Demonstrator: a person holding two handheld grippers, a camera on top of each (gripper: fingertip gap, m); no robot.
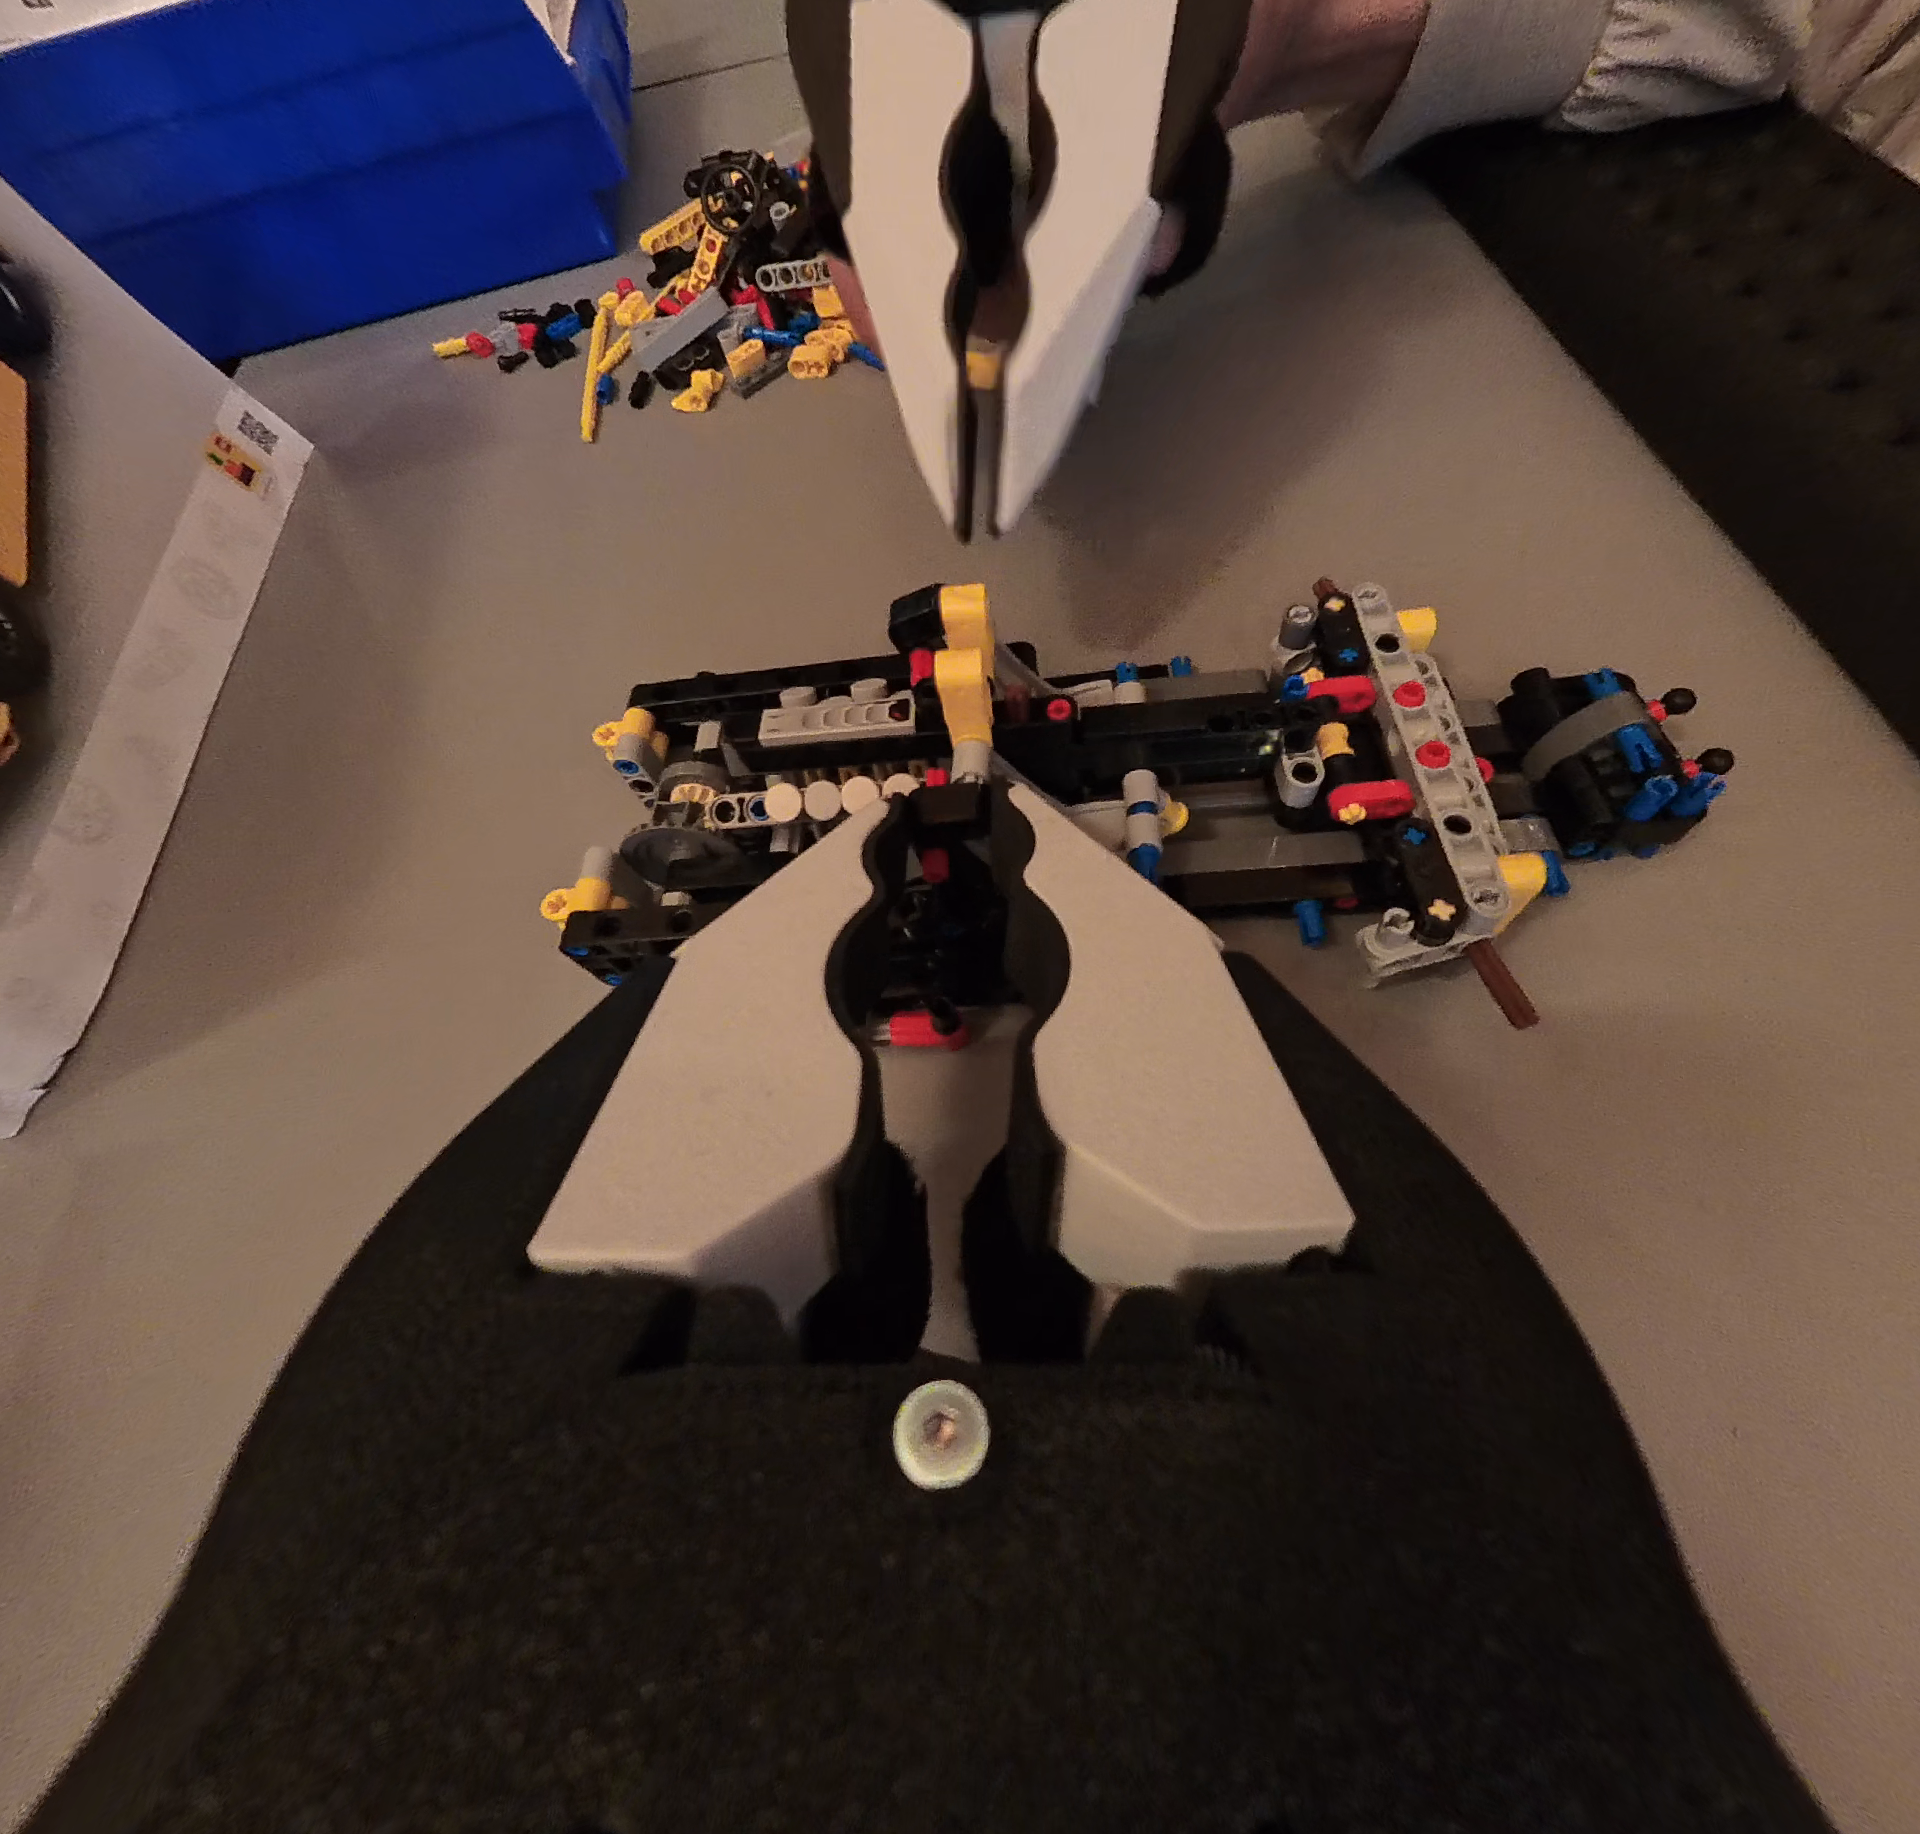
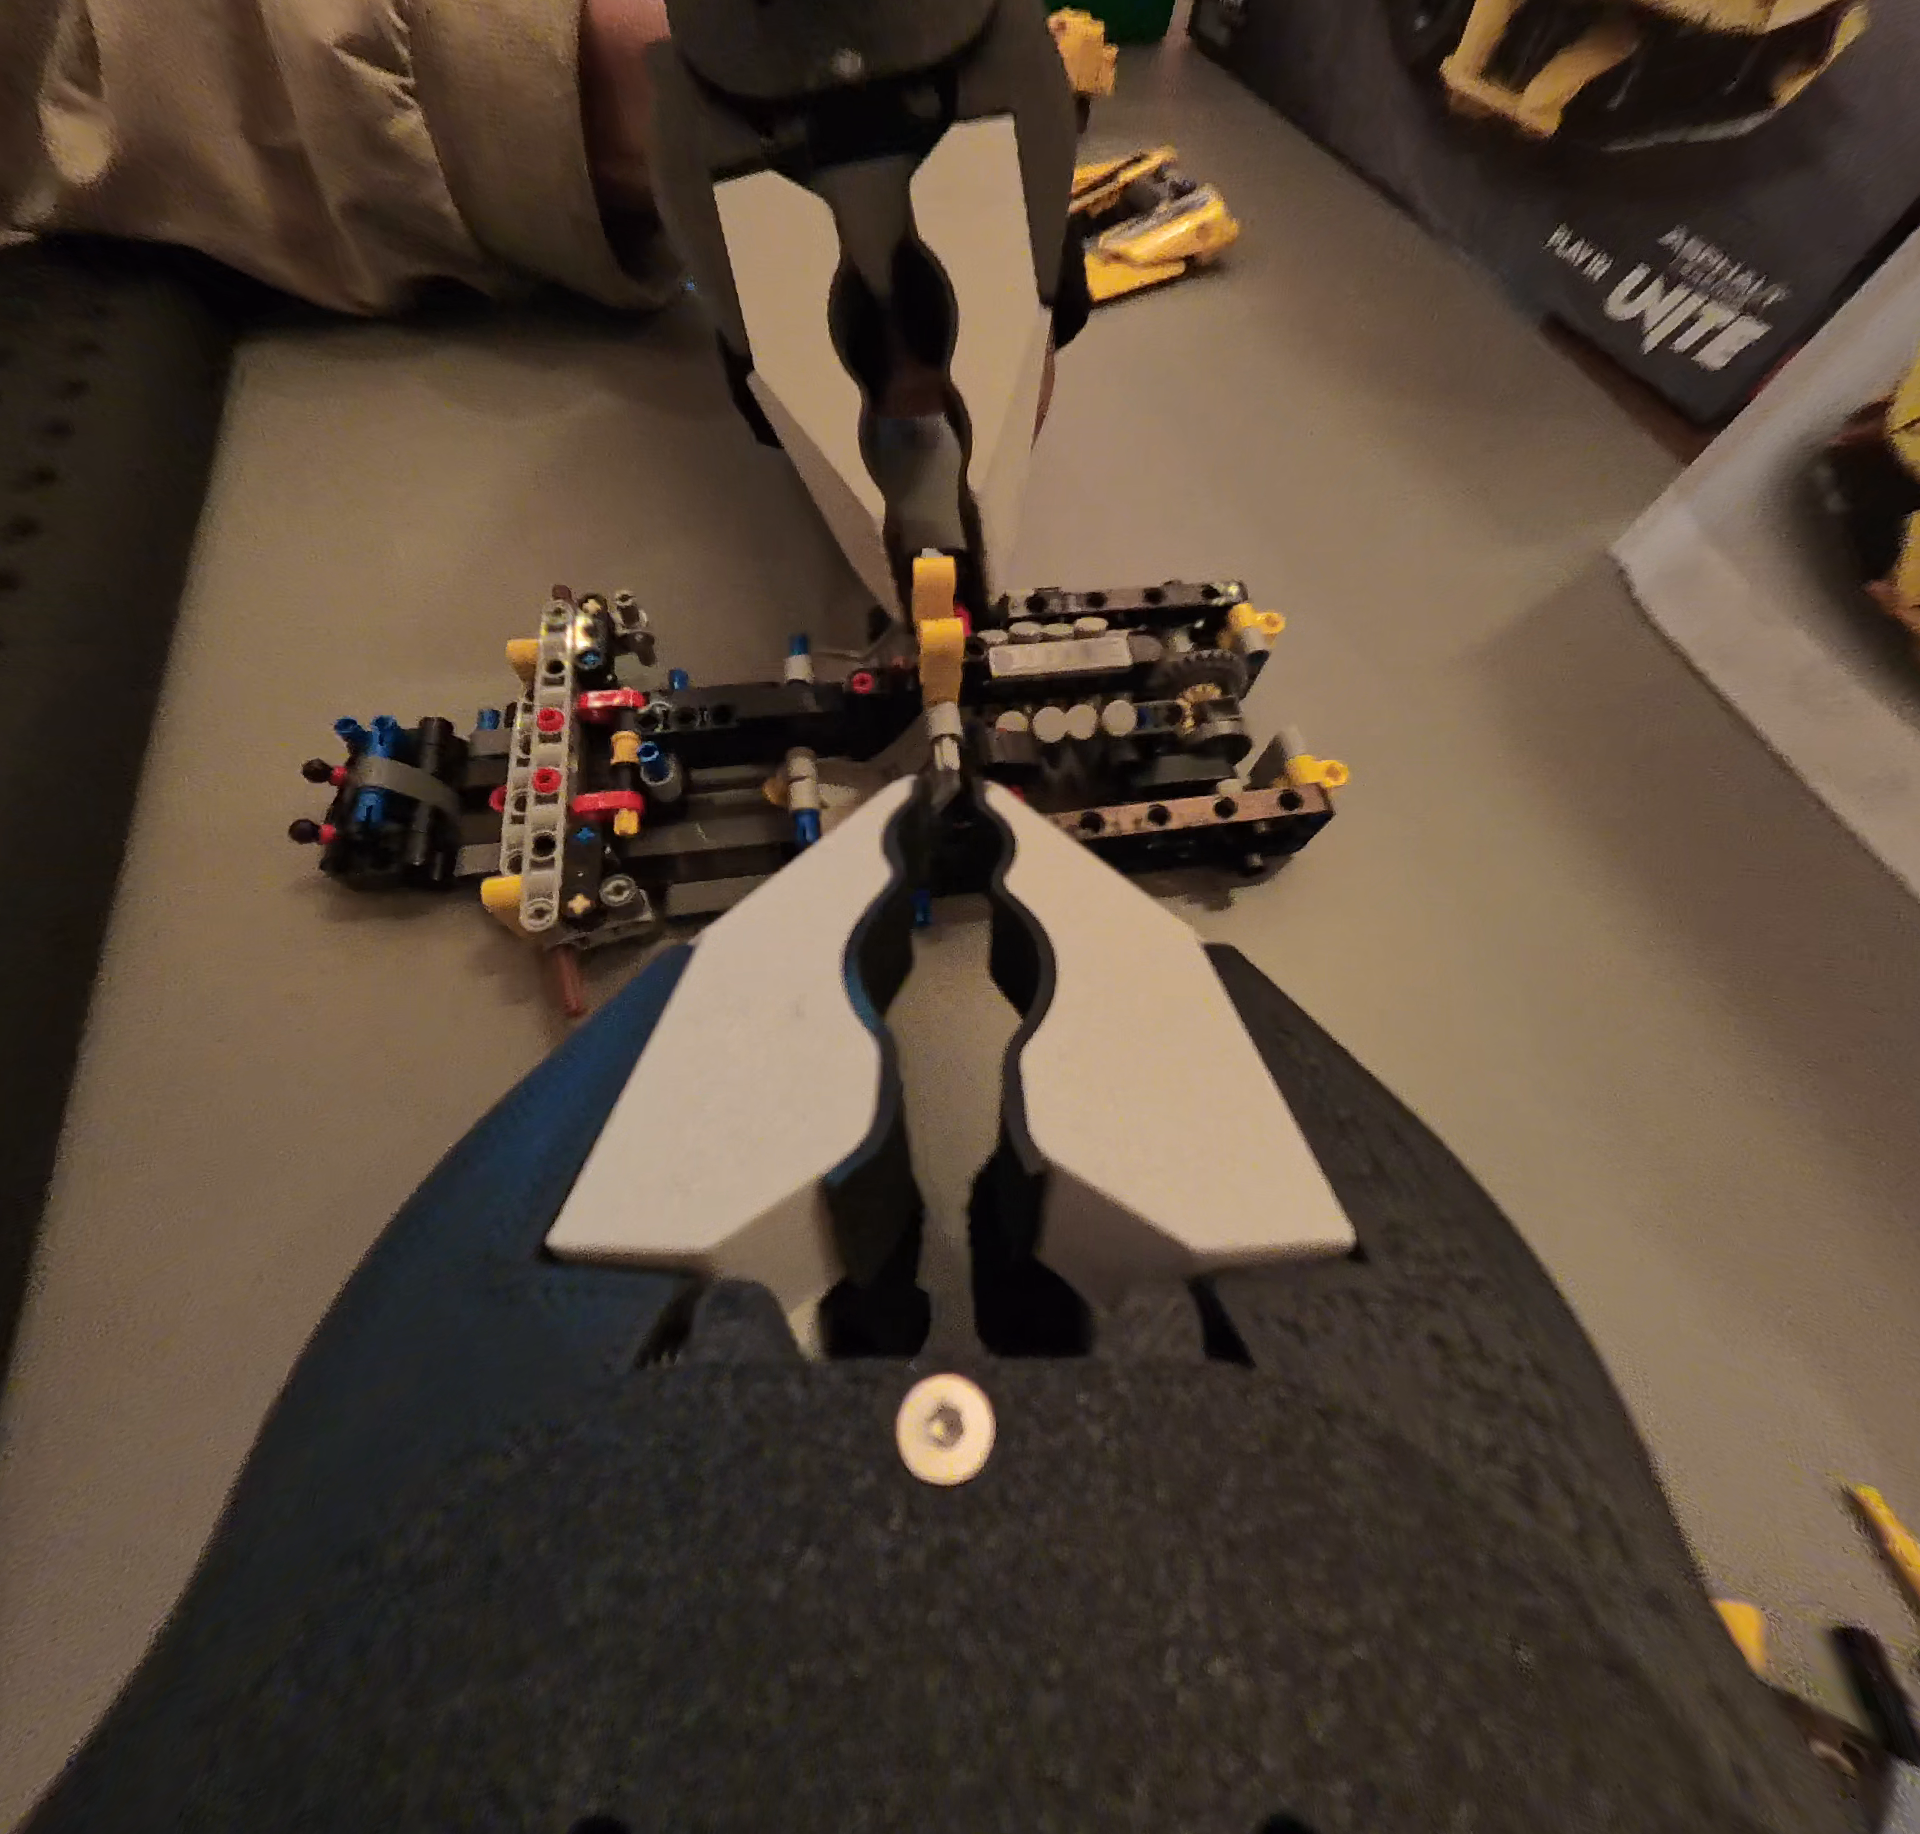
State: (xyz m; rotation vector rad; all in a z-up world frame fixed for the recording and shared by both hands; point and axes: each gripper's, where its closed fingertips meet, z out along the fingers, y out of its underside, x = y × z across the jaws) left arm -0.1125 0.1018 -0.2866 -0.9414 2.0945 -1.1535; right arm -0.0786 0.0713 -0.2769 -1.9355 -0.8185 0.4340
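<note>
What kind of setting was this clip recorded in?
Probably a hobby or home tabletop for toy building, not a workshop: a half-built brick chassis lies on a grey table, with loose pieces and the kit's printed box nearby.

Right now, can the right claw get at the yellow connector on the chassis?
Probably yes: right claw sits just short of the yellow connector, nothing between; left claw holds the chassis behind it.

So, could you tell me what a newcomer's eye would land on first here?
The long brick chassis in black, yellow, red and blue, across the middle of the grey table. The left tool is shut on a black part at its centre, with the right tool poised above from the opposite side. Behind sits a pile of loose pieces.
</note>
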